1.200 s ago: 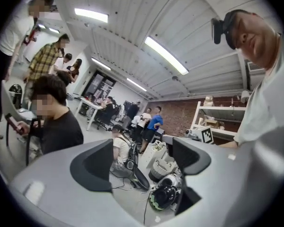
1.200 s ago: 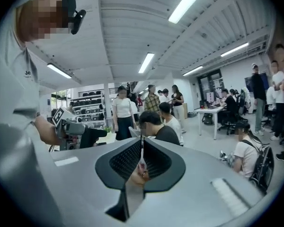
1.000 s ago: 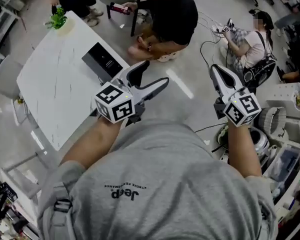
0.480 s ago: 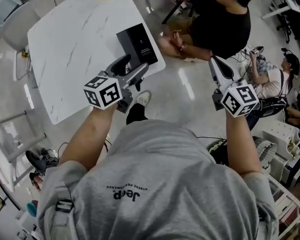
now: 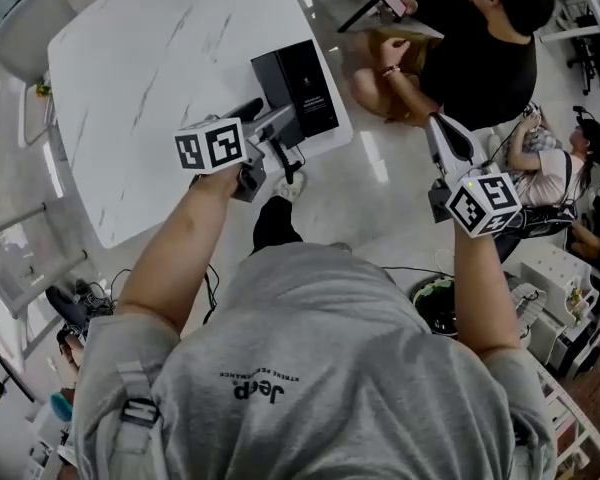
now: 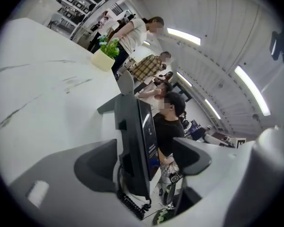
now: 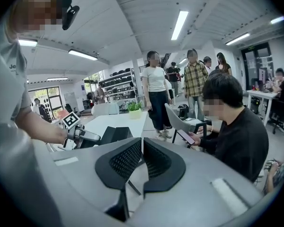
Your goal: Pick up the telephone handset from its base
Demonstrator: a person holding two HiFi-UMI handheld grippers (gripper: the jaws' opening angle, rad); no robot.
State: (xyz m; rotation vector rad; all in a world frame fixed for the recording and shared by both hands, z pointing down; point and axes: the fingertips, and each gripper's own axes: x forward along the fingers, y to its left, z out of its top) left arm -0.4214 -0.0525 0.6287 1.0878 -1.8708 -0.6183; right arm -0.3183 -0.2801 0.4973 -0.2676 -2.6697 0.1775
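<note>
A black telephone (image 5: 302, 86) lies at the near right corner of the white marble table (image 5: 140, 98). In the left gripper view I see the telephone (image 6: 135, 141) edge-on, with its coiled cord (image 6: 132, 207) hanging below. My left gripper (image 5: 270, 120) is open at the table's edge, its jaws pointing at the phone. The phone lines up with the gap of the left gripper (image 6: 144, 162), just ahead of the fingertips. I cannot make out the handset apart from the base. My right gripper (image 5: 446, 140) is shut and empty, held over the floor to the right. The right gripper (image 7: 142, 148) shows its pads touching.
A person in black (image 5: 480, 38) sits close to the table's right corner, and another person (image 5: 555, 158) sits on the floor beyond. A potted plant (image 6: 106, 56) stands at the table's far end. A chair (image 5: 20, 38) is at the left, storage bins (image 5: 570, 288) at the right.
My left gripper has moved forward from in front of my chest to the table's corner, up to the telephone. The right gripper has stayed shut in about the same place.
</note>
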